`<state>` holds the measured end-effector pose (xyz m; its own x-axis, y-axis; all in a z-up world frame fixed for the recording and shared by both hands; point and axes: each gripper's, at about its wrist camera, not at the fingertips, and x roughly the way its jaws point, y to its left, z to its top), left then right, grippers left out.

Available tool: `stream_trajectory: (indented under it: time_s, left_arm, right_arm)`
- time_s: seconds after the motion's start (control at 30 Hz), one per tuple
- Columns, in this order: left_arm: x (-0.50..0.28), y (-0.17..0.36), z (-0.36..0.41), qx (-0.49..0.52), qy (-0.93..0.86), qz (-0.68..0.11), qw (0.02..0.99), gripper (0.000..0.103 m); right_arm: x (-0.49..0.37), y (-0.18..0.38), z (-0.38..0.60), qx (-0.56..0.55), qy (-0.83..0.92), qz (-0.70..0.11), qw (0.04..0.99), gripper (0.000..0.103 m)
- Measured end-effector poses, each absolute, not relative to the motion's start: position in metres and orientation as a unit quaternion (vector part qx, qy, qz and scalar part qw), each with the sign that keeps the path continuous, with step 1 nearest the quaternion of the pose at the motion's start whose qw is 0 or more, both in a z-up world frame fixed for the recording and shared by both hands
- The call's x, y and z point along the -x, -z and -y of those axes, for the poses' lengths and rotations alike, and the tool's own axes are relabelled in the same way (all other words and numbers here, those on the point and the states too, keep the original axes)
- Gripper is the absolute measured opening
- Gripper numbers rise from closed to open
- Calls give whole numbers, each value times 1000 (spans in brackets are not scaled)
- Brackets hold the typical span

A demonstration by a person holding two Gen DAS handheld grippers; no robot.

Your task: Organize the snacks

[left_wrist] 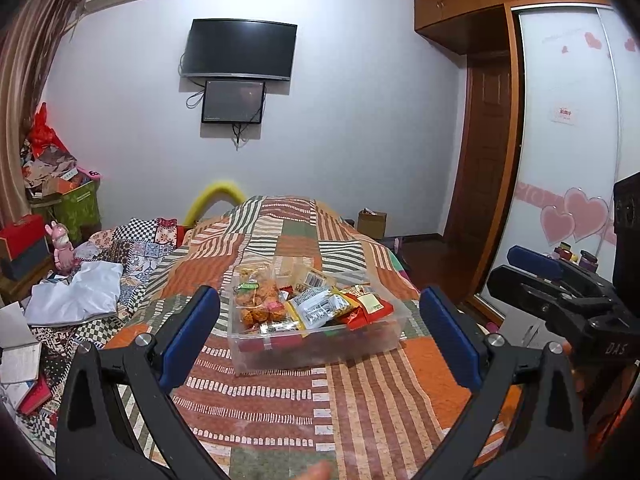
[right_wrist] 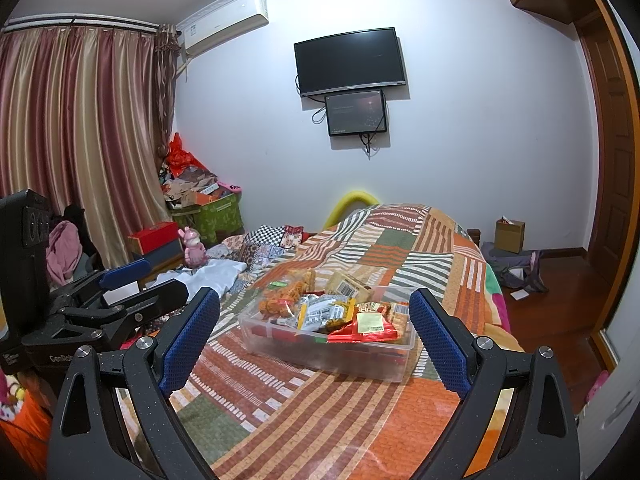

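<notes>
A clear plastic bin (left_wrist: 320,350) stands on the patchwork bedspread (left_wrist: 360,408), filled with several snack packets: orange fried snacks (left_wrist: 258,300), silver packets (left_wrist: 316,308) and red packets (left_wrist: 366,312). The bin also shows in the right wrist view (right_wrist: 320,350) with the same snacks (right_wrist: 340,312). My left gripper (left_wrist: 320,336) is open and empty, held short of the bin. My right gripper (right_wrist: 316,336) is open and empty, also short of the bin. The right gripper shows at the right of the left wrist view (left_wrist: 536,268); the left gripper shows at the left of the right wrist view (right_wrist: 132,284).
White cloth (left_wrist: 80,292) and checked fabric lie on the bed's left side. A pink rabbit figure (right_wrist: 194,246), red box (right_wrist: 154,234) and green box of clutter (right_wrist: 212,210) stand by the curtain. A wardrobe (left_wrist: 568,140) and door are at the right. A cardboard box (right_wrist: 509,235) is on the floor.
</notes>
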<state>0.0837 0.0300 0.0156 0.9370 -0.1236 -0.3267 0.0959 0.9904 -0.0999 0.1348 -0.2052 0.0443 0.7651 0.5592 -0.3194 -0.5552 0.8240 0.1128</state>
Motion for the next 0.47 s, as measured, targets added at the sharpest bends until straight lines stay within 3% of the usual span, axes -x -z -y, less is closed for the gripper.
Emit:
stream_trajectory:
  time_s: [0.47]
  left_arm:
    - [-82,-15,-29,43,59,-170,983,101]
  right_arm:
    - [-134,-46,205,-9,-297,-173,939,95]
